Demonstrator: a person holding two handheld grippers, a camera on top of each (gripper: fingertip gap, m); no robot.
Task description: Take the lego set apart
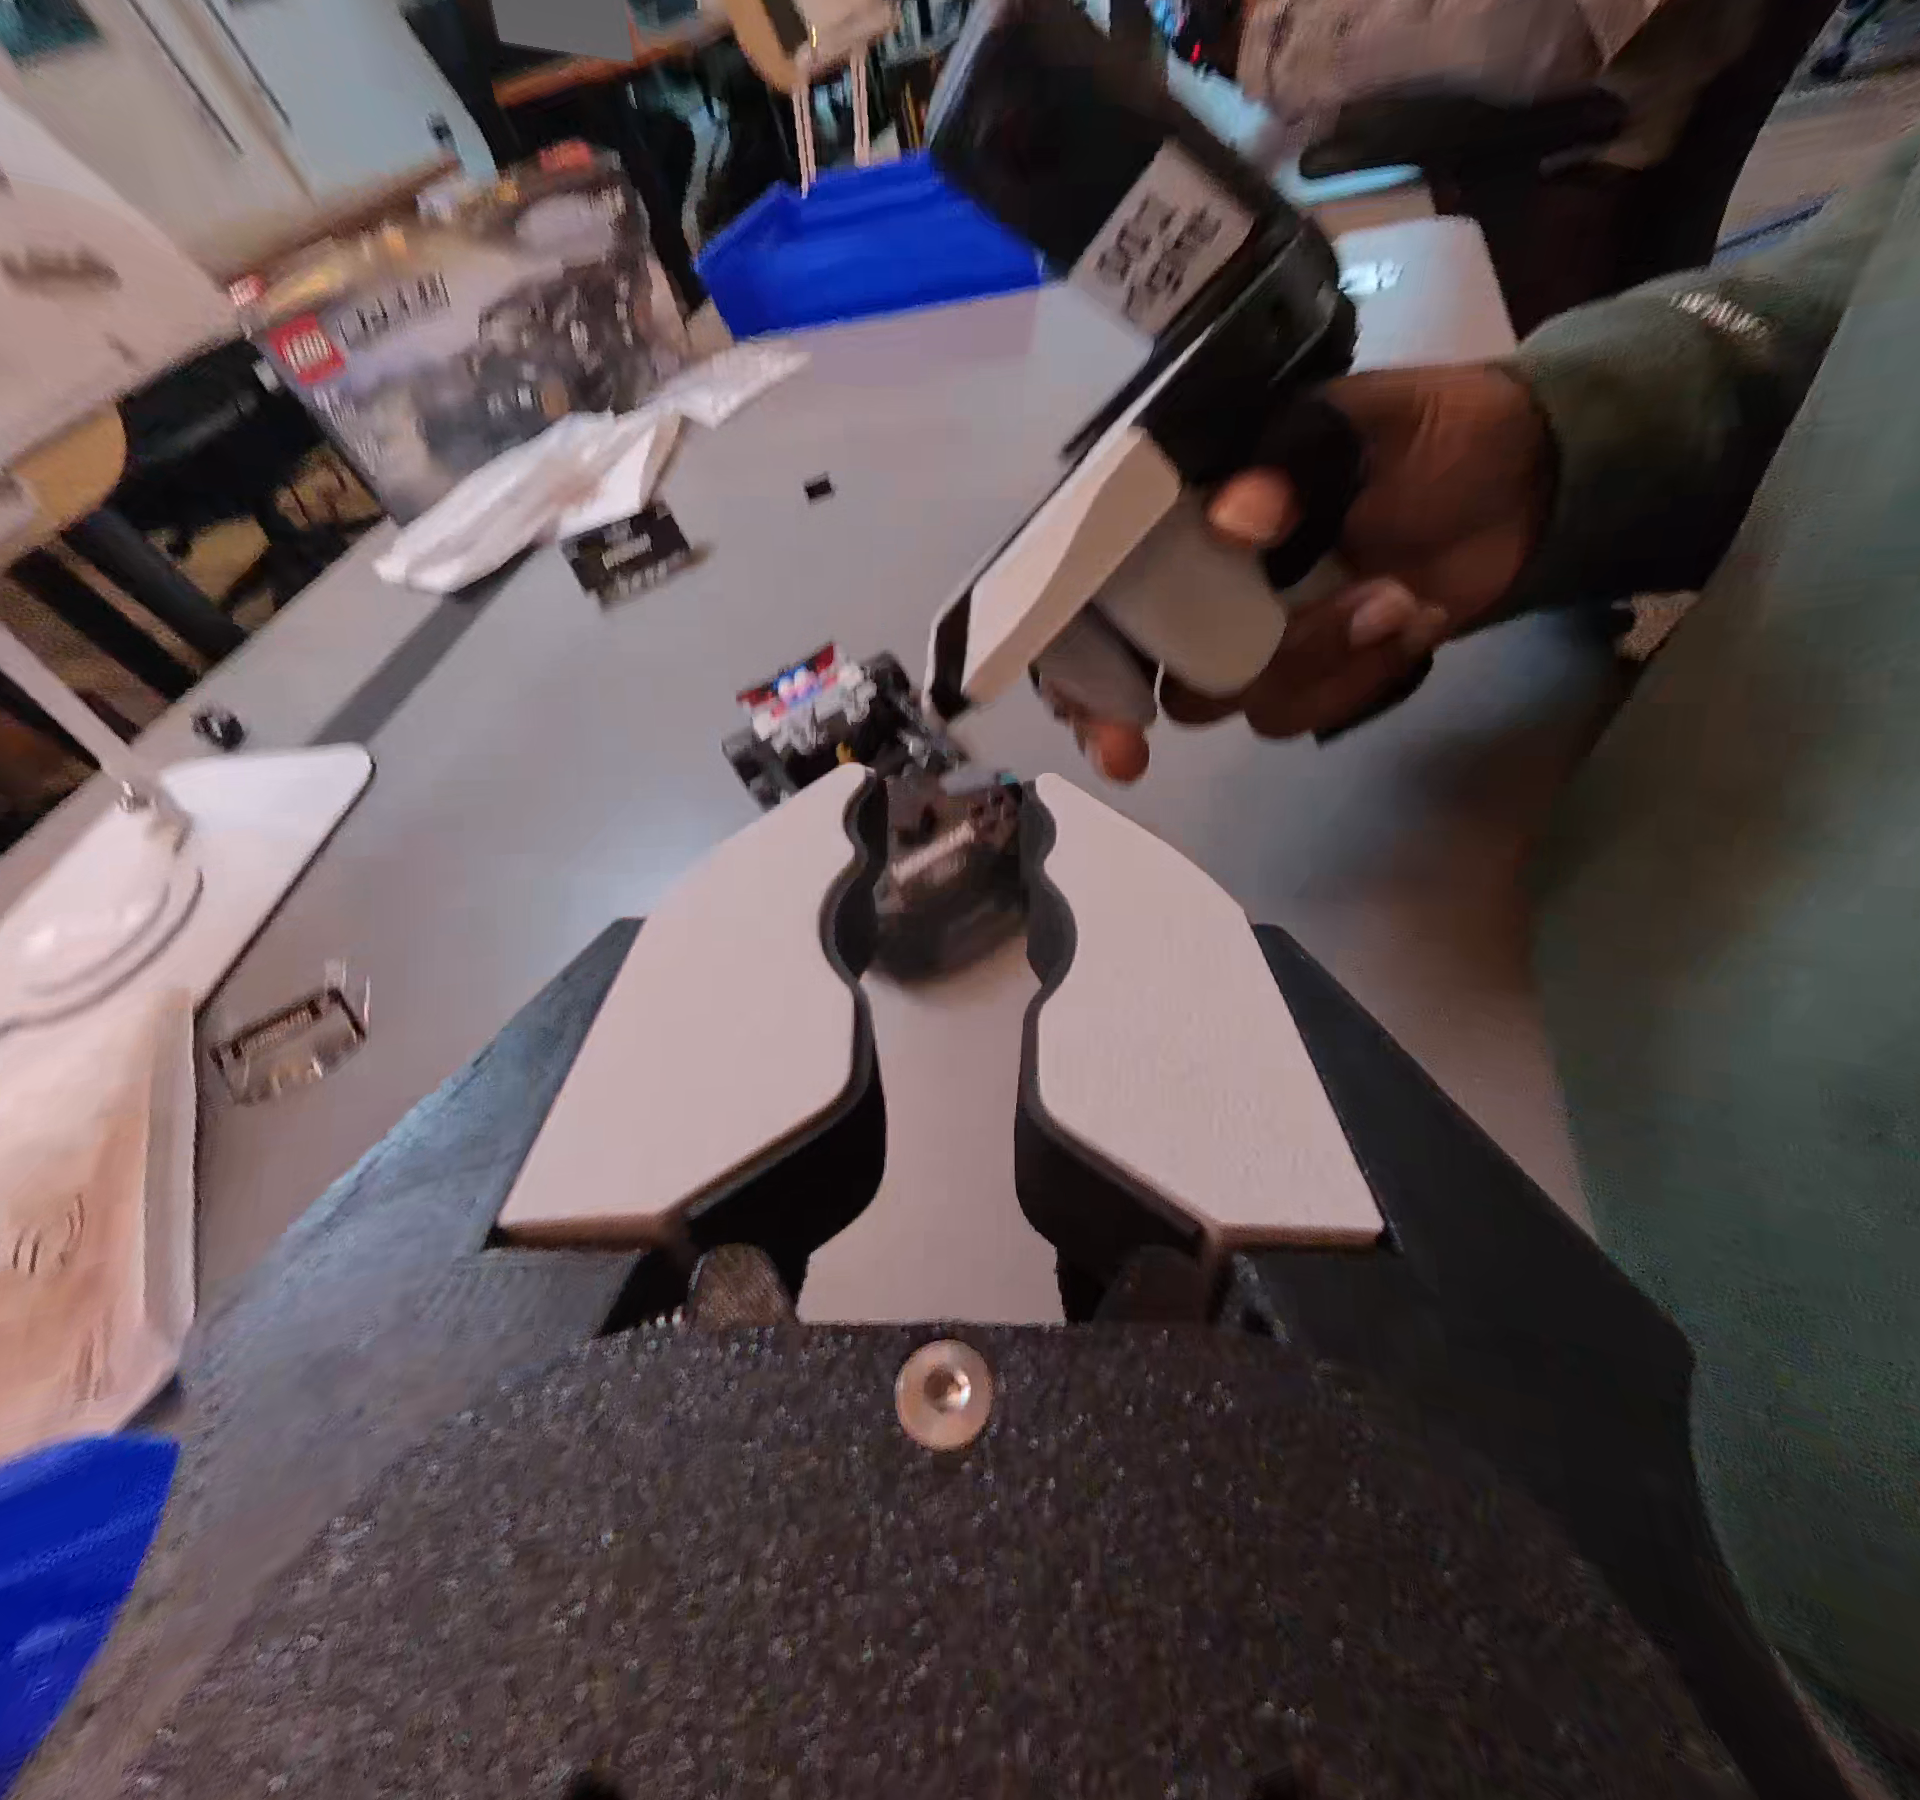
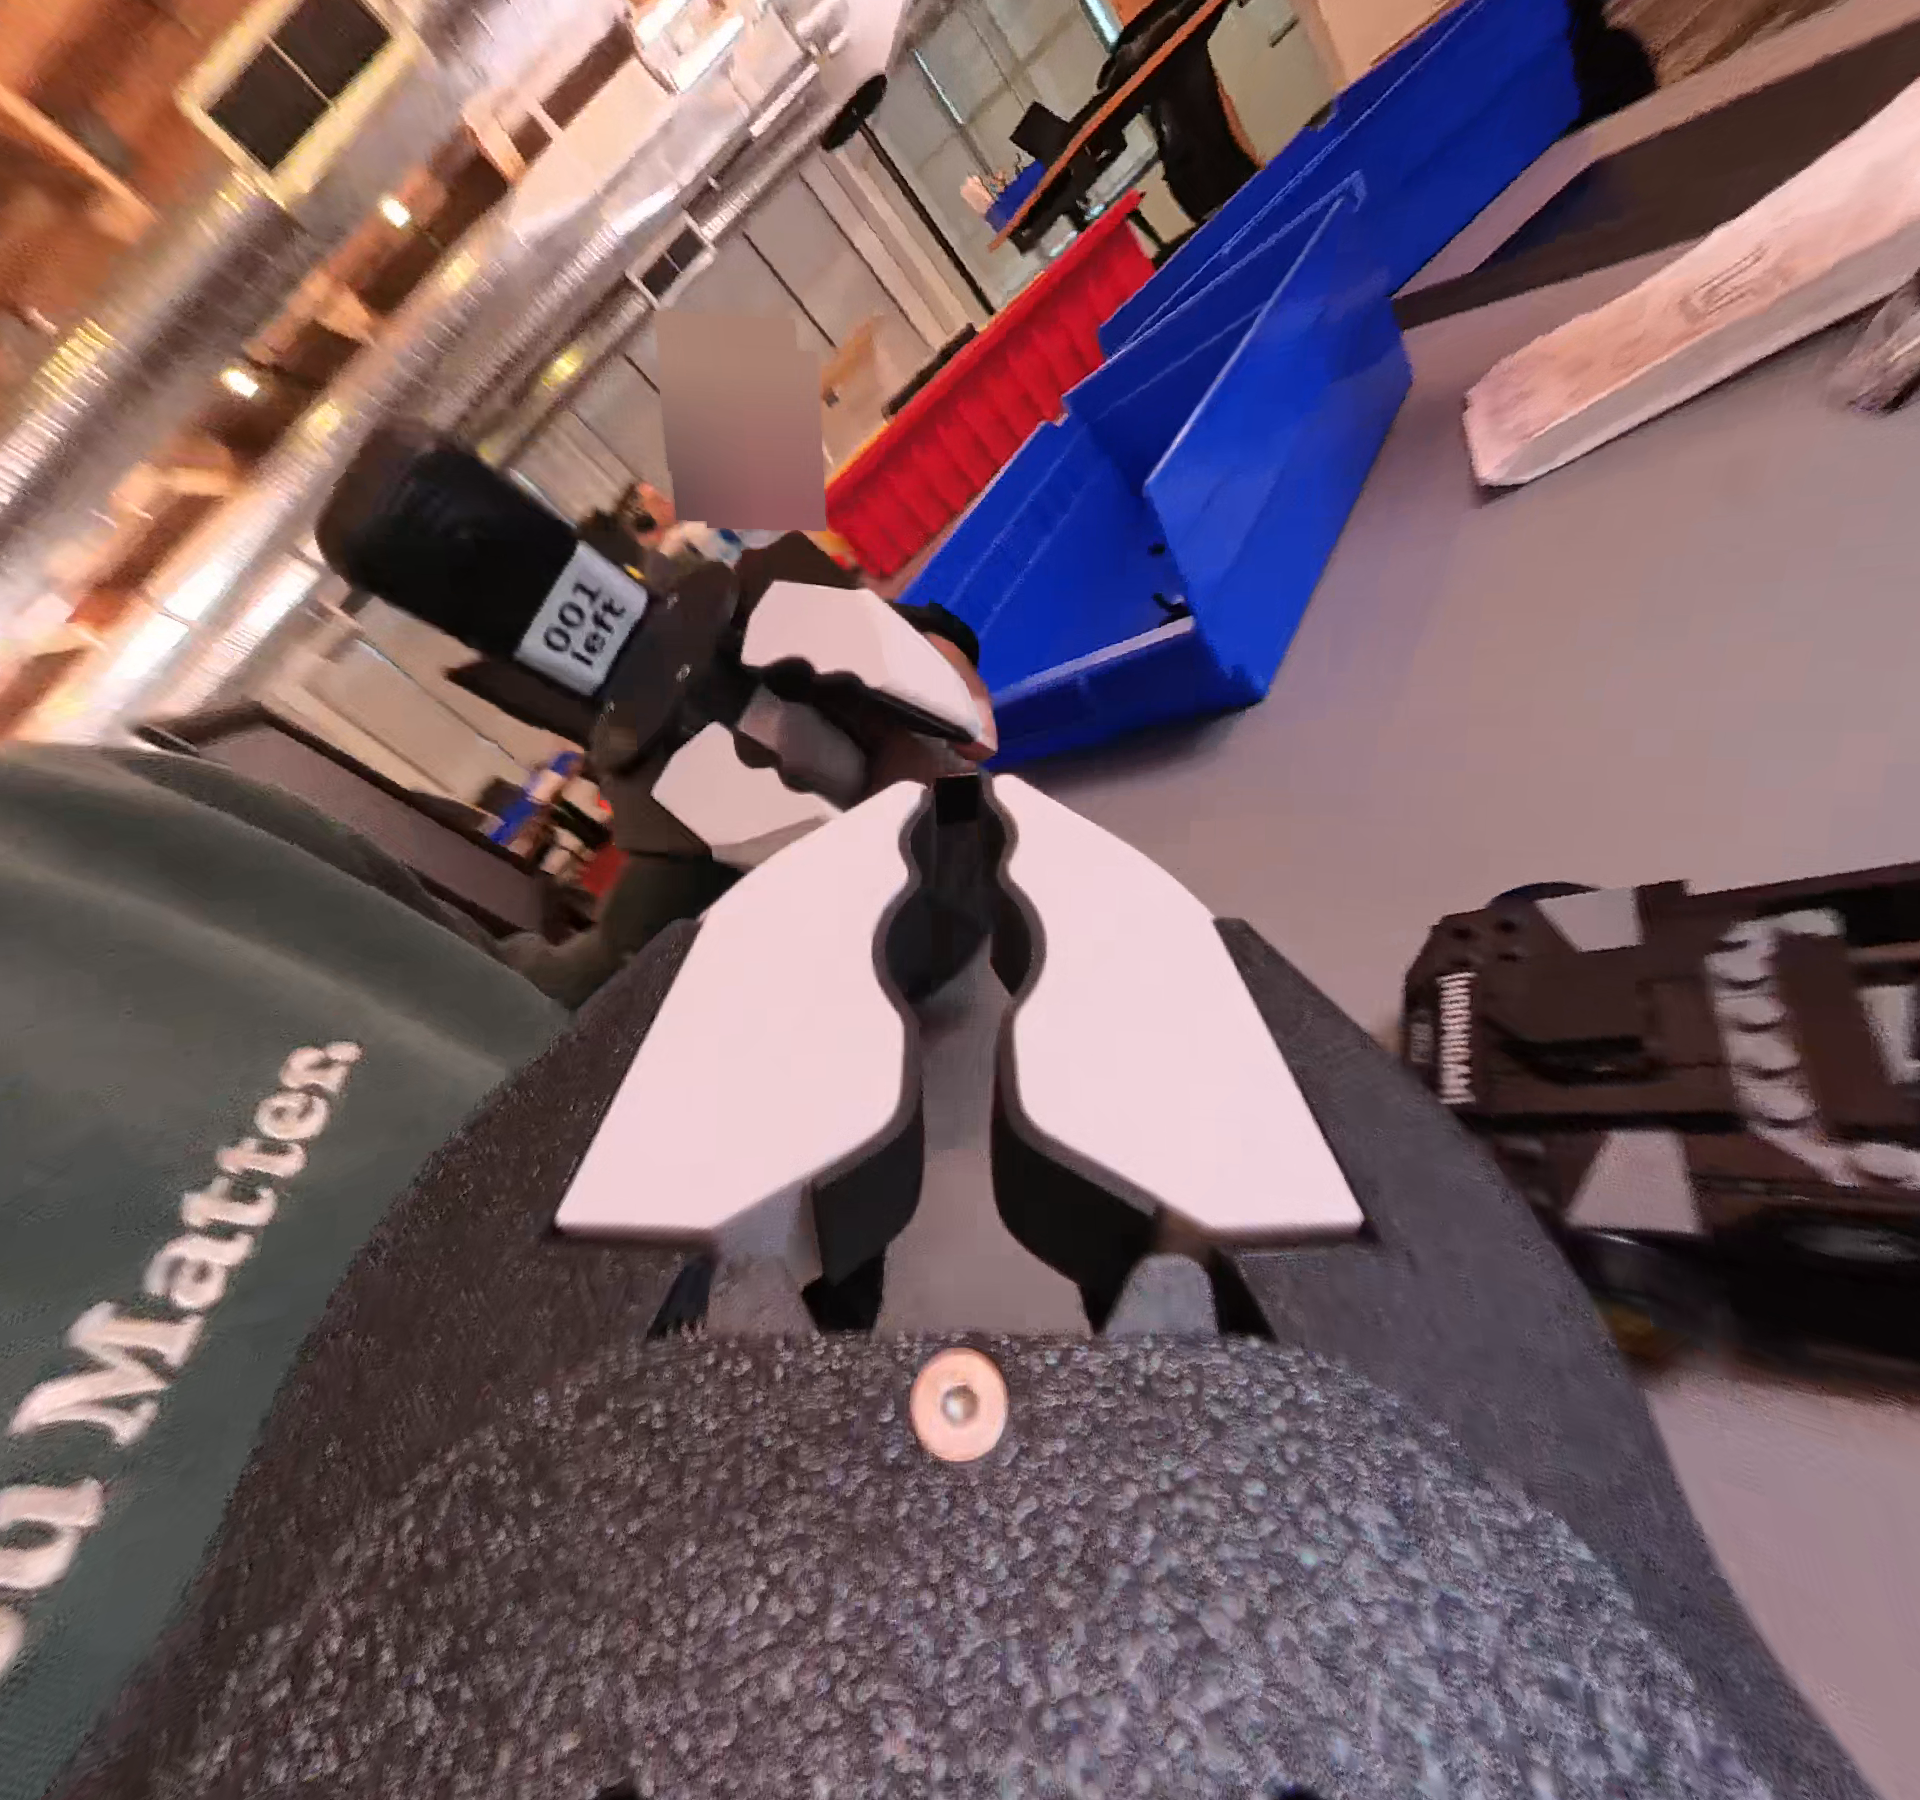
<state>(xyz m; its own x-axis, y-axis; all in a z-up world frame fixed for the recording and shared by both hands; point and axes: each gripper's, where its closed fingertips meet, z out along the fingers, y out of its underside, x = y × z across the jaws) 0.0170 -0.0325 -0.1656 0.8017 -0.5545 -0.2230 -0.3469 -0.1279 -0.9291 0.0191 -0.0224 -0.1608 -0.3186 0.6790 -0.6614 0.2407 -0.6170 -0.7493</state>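
You see white label on left gripper handle, square code sticker on right gripper, printed lettering on green sleeve.

You have two grippers in play, the left gripper and the right gripper, each with two fingers. On the surface sit two larger black lego chunks, one flat black plate and one tiny loose black piece. You also have one lego box, two blue bins and one clear plastic part.

Your grey table carries the black lego car; beyond it lie white bags, a blue bin.
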